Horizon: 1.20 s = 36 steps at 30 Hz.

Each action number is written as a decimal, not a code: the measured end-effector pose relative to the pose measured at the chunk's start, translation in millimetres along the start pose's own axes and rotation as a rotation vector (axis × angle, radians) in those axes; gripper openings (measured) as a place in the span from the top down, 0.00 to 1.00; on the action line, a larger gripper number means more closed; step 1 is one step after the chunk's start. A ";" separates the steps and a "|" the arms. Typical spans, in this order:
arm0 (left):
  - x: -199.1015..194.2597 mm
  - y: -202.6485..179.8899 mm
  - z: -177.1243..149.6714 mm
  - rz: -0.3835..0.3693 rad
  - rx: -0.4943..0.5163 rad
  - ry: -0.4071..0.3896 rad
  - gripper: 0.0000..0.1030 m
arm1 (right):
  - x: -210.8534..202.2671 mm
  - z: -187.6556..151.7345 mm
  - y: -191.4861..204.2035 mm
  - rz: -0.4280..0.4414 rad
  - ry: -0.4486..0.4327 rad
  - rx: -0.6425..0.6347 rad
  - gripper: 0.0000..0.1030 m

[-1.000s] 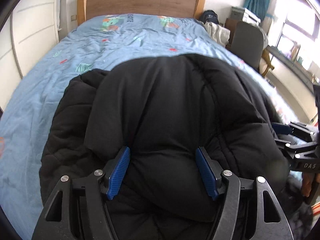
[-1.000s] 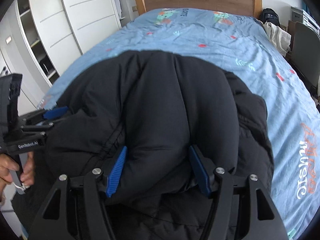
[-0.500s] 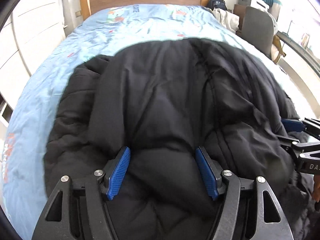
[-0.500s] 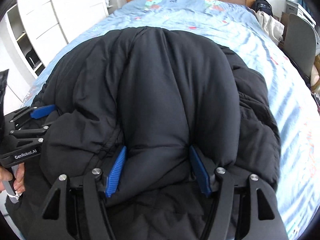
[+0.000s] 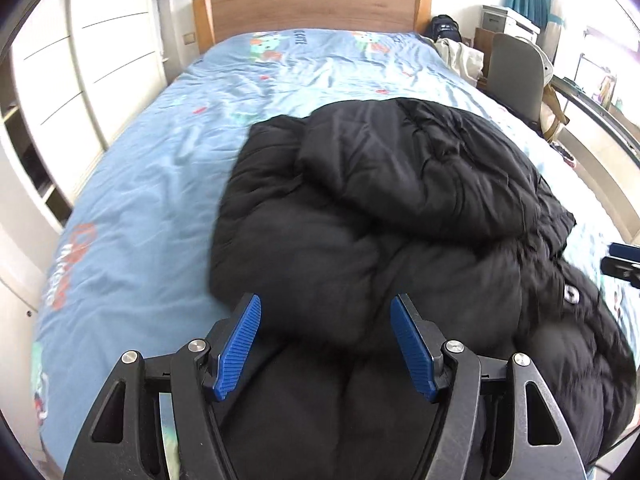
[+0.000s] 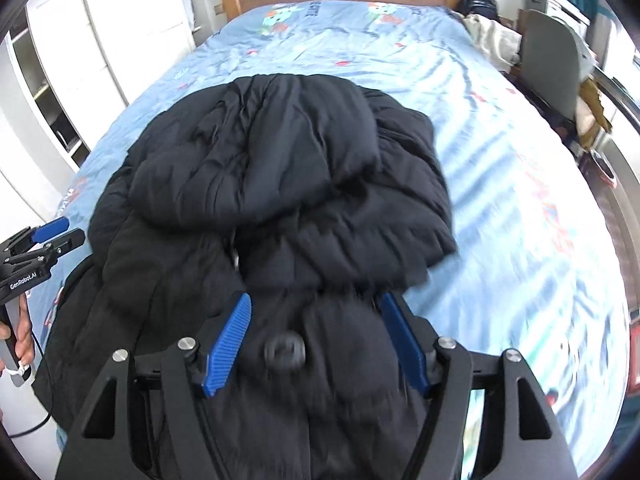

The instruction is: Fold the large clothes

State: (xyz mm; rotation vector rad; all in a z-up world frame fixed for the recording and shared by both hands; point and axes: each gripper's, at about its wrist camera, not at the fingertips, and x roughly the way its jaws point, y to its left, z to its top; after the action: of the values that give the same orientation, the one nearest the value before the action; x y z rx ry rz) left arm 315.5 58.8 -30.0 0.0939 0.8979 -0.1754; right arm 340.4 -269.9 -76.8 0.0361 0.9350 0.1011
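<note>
On the bed [image 5: 160, 152], both wide grippers release the jacket [image 5: 400, 220]; only right view shows a hand [image 6: 18, 332].

Legible marking — "GenRobot.AI" in white, printed on the black body of the left gripper [image 6: 48, 236]. Bedsheet [image 6: 500, 152] lettering near the headboard edge — unreadable.

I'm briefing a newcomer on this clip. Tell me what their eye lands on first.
First the black puffer coat, heaped in a bulky fold at the foot of the bed, on the blue sheet. Next the blue pads of the left gripper and right gripper, each standing open over the coat's near edge. Beyond is the wooden headboard.
</note>
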 end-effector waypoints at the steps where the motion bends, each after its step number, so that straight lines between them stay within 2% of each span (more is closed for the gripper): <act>1: -5.9 4.9 -6.1 0.004 -0.002 -0.002 0.35 | -9.1 -9.5 -5.3 0.003 -0.007 0.014 0.35; 11: -63.9 46.8 -57.5 0.051 -0.061 -0.033 0.24 | -77.2 -80.6 -28.1 0.000 -0.073 0.131 0.32; 19: -95.3 82.1 -103.0 0.074 -0.110 -0.025 0.20 | -116.5 -119.3 -44.1 -0.038 -0.100 0.137 0.26; 31: -130.3 167.0 -176.0 0.166 -0.254 0.019 0.20 | -151.8 -183.7 -93.3 -0.105 -0.097 0.220 0.24; 36: -148.9 210.1 -196.0 0.216 -0.367 0.013 0.20 | -159.0 -207.0 -116.7 -0.115 -0.091 0.288 0.23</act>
State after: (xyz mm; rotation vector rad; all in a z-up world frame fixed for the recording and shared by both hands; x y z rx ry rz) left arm 114.1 312.1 -33.2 -0.1495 0.9131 0.1920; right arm 88.4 -405.0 -81.0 0.2514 0.8525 -0.1410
